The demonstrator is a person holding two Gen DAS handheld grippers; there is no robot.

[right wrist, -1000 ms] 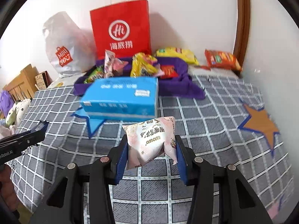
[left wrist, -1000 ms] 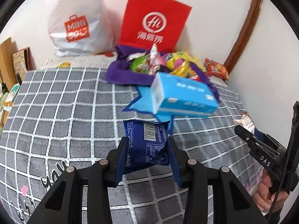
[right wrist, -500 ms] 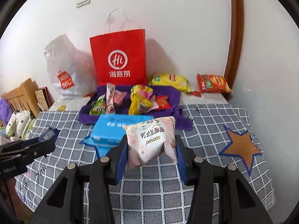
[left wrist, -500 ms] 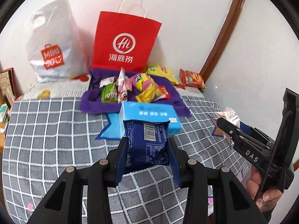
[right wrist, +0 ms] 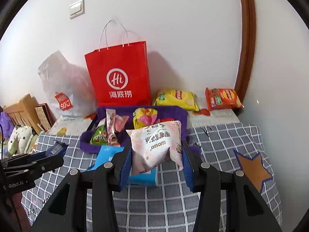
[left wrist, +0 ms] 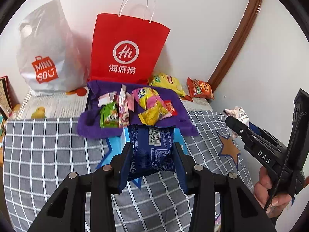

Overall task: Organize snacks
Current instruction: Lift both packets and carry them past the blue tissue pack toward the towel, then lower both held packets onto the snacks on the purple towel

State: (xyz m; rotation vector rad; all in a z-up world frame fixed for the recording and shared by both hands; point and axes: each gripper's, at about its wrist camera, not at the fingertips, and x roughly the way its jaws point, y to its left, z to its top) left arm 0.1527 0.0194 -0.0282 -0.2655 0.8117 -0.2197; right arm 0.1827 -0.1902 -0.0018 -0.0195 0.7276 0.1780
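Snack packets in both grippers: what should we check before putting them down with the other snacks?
1. Left gripper holds the dark blue packet firmly between both pads: ok.
2. Right gripper holds the pink and white packet firmly: ok.
3. Purple tray in clear view ahead: ok.
4. Free room in the tray: cannot tell, the held packets hide its near part and snacks such as the green packet fill the rest.
5. Blue box lies just in front of the tray, in the way: not ok.
6. The two grippers are apart from each other: ok.
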